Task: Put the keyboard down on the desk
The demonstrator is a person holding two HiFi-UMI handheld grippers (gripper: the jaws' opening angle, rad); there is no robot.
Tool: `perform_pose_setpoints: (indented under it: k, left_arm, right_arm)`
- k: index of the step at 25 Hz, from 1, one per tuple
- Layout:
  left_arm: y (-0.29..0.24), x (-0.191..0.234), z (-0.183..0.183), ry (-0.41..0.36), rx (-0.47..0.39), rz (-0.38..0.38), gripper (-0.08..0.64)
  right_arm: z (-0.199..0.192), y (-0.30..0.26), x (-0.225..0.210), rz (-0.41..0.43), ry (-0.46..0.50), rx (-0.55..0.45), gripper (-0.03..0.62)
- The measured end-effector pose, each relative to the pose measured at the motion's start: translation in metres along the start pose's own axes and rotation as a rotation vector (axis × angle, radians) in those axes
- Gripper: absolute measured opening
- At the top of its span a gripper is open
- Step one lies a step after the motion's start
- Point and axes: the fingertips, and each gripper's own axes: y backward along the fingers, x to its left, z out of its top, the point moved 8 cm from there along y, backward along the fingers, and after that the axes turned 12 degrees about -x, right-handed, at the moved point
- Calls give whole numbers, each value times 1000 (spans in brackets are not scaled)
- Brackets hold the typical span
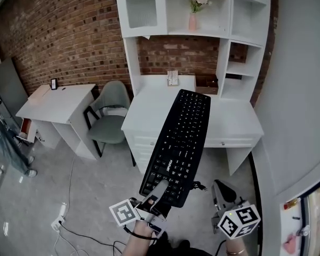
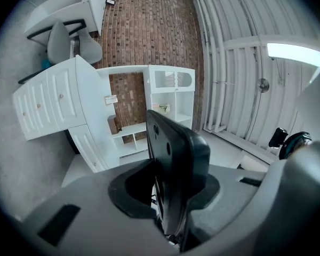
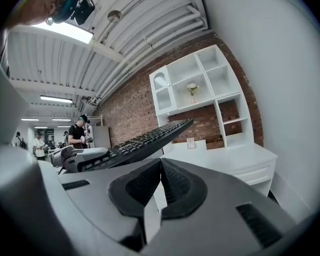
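Observation:
A black keyboard hangs in the air, its far end over the white desk and its near end over the floor. My left gripper is shut on that near end. In the left gripper view the keyboard stands edge-on between the jaws, with the desk beyond it. My right gripper hangs to the right of the keyboard, apart from it. Its jaws are shut with nothing between them. From there I see the keyboard tilted up toward the desk, and the left gripper on it.
A white hutch with a vase of flowers stands on the desk's back. A green chair and a smaller white desk are to the left. A cable and power strip lie on the floor. A grey wall runs along the right.

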Motion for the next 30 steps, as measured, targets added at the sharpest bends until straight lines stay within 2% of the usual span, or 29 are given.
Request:
perform_pose_setpoints:
  k: [6,14,22,30]
  left_arm:
    - [-2,6,-30,-31,-72,24,94]
    - [-28,19,-28,-27,-115,34,94]
    - [-80,63,7,-28,-110,42,94]
    - [-153,108,68,-26,-101,66,95]
  right_arm:
    - [-7,13,-26,68,-12,11,5]
    - [-12,-6,-48,108,-30,18,5]
    - [-25,-73,-71,128,-40,25,6]
    - [-19,-179,-93,133,-50,18,5]
